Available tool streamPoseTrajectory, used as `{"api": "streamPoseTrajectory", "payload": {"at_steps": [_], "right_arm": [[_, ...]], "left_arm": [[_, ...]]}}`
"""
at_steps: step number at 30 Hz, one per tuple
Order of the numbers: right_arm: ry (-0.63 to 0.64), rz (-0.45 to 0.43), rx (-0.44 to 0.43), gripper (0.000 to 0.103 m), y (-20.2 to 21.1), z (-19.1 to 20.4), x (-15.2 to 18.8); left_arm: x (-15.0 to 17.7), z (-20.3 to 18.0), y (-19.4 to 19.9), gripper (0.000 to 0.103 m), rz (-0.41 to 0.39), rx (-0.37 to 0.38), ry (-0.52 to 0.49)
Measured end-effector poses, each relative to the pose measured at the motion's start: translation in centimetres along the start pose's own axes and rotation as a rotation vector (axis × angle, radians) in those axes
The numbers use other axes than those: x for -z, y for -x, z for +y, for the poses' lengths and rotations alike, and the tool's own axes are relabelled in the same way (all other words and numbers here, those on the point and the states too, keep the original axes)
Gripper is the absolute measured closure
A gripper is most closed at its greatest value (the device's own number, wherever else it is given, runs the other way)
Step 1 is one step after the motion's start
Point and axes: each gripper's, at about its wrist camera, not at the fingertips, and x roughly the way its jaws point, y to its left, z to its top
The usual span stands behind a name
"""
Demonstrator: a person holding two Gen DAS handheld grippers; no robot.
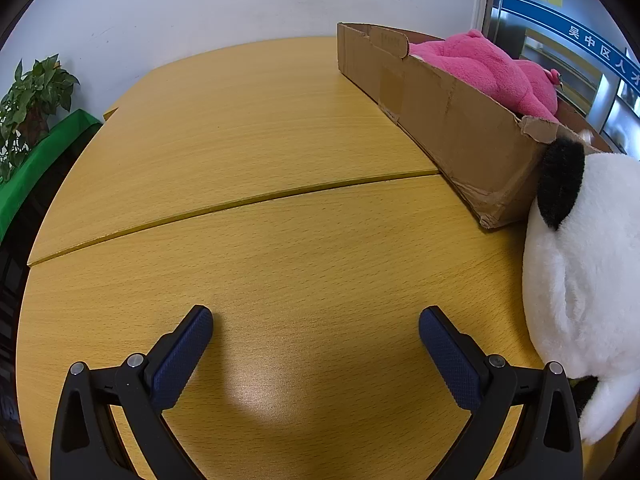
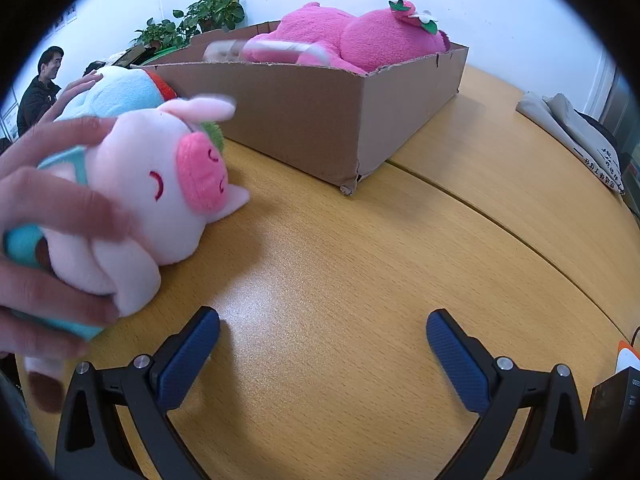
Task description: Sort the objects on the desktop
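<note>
Pale pink plush fills the left of the right wrist view: a pig toy (image 2: pixel 160 200) lies on the wooden table (image 2: pixel 360 280), with a bare hand (image 2: pixel 44 216) wrapped over its body, fingers blurred as if moving. Behind it rests a light blue plush (image 2: pixel 116 94), and further right the cardboard box (image 2: pixel 320 120) already holds a bright pink plush (image 2: pixel 360 36). The right gripper (image 2: pixel 323 330) sits low over bare tabletop, its jaws spread wide and holding nothing; the pig lies just beside its left finger, not between the pads. In the left wrist view the left gripper (image 1: pixel 316 328) is likewise released and empty over the wood, with the same box (image 1: pixel 448 120) ahead to the right and a white plush with a black ear (image 1: pixel 580 272) close against the box's near corner, beside the gripper's right finger. The likely next step, I judge, is taking one of the loose toys to the box. The main risk is the bare hand: closing on the pig while those fingers cover it could pinch them or snag only an ear, letting the soft body sag and slip free. The box wall is tall and torn at the corner, so a low carry could catch its rim and shove the box.
</note>
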Motion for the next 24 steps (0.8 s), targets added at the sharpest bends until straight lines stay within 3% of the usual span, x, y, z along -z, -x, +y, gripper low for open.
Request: {"api": "streamPoseTrajectory", "payload": {"at_steps": [24], "right_arm": [[-0.002,0.0,0.001,0.0,0.02,0.24,0.12]], "left_arm": [[0.17,-0.02,0.26,0.0,-0.001,0.001,0.0]]}}
